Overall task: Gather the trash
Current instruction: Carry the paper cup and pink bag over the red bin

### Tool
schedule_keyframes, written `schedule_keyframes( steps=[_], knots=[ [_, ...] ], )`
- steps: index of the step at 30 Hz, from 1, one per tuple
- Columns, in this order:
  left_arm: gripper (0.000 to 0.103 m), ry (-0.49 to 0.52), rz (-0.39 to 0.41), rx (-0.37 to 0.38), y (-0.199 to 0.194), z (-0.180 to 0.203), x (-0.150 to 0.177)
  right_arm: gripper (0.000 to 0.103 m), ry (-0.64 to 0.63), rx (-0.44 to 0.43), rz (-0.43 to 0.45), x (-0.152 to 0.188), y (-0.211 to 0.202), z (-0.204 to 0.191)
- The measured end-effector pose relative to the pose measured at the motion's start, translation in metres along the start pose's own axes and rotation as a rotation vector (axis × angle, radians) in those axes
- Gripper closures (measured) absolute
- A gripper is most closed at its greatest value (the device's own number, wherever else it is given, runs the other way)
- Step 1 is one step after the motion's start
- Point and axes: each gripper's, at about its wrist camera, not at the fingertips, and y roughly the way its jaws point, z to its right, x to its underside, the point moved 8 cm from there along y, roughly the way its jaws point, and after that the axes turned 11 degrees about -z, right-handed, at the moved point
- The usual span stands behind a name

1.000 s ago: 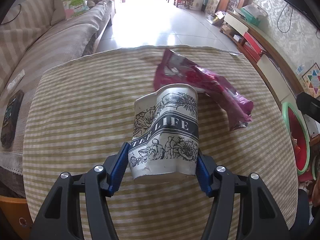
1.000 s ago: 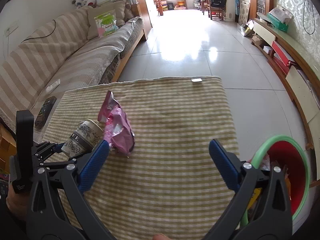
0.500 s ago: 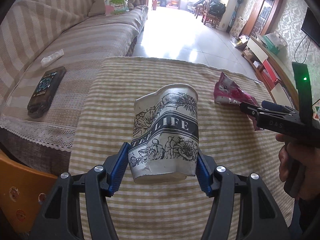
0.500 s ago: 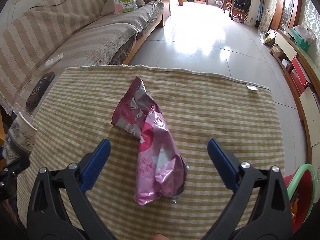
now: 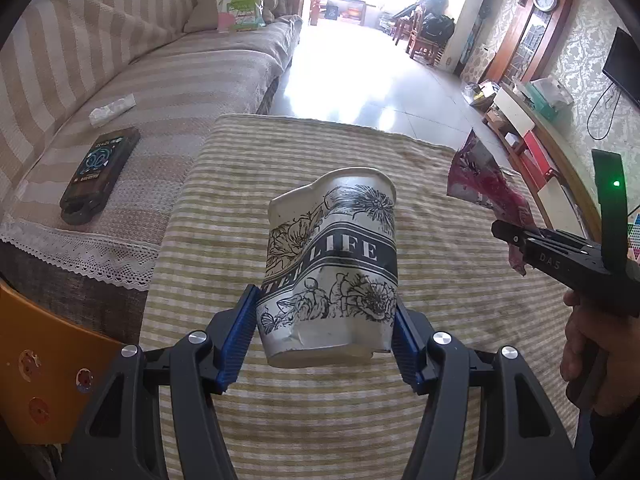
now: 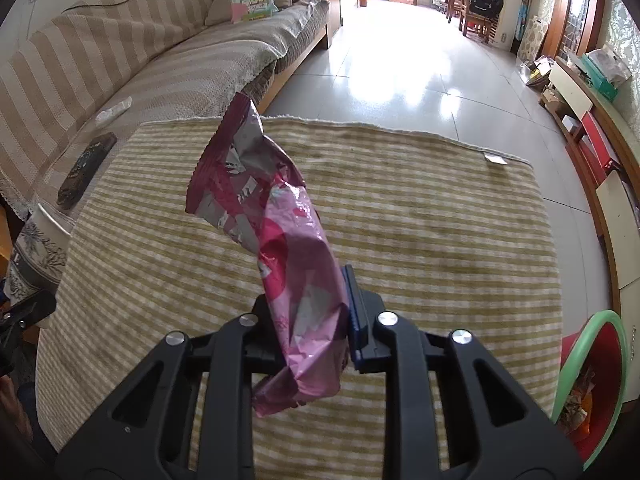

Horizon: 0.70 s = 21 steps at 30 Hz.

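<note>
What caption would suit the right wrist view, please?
Right gripper shut on a pink wrapper above the striped cloth, bin at right.

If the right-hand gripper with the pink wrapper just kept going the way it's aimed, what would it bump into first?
Most likely the striped cloth on the table. The right gripper tilts downward, jaws shut on the pink wrapper, and nothing else lies ahead of it on the cloth. Depth is hard to judge through this lens.

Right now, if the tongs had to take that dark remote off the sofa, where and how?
Probably across the middle of the remote, pads on its two long edges, coming from above. It lies flat, face up, on the sofa cover, long and narrow, so only the short width fits the tongs. Both tongs are full, so drop the trash first.
</note>
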Motion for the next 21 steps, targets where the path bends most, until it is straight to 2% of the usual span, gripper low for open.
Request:
schedule_keyframes(
  steps=[11, 21],
  knots=[
    [0.045, 0.047, 0.051, 0.005, -0.028, 0.032, 0.006, 0.08, 0.032, -0.042, 0.094, 0.03, -0.076, 0.009],
    [0.045, 0.121, 0.088, 0.017, -0.054, 0.082, 0.005, 0.08, 0.113, -0.055, 0.152, 0.061, -0.127, 0.043]
  ],
)
